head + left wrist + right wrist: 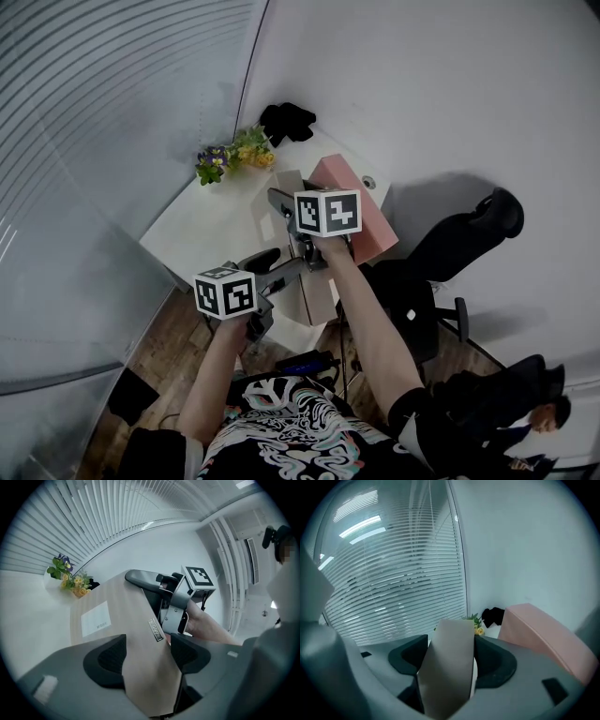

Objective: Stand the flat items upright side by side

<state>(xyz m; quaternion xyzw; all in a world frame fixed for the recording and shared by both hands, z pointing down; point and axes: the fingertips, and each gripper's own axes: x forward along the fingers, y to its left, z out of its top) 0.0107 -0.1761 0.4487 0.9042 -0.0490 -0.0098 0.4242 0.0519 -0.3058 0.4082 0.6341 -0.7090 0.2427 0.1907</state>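
Tan item (140, 634) between left tool (147, 656), right tool (451, 658) (snug)

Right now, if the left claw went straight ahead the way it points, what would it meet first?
Probably the right claw, which grips the same brown box farther along, though depth is hard to judge.

1. We hold one gripper in each hand. The left forearm (211, 375) and the right forearm (370, 319) are bare and reach forward from the torso.
2. The left gripper (147, 654) sits nearer our body and points across toward the other gripper. Its jaws stand wide, with both pads pressed on a flat brown item (122, 616).
3. The right gripper (450, 656) is farther out on an almost straight arm. Its jaws clamp the far end of the same item.
4. The right hand (201, 625) wraps the handle below the marker cube (199, 577).
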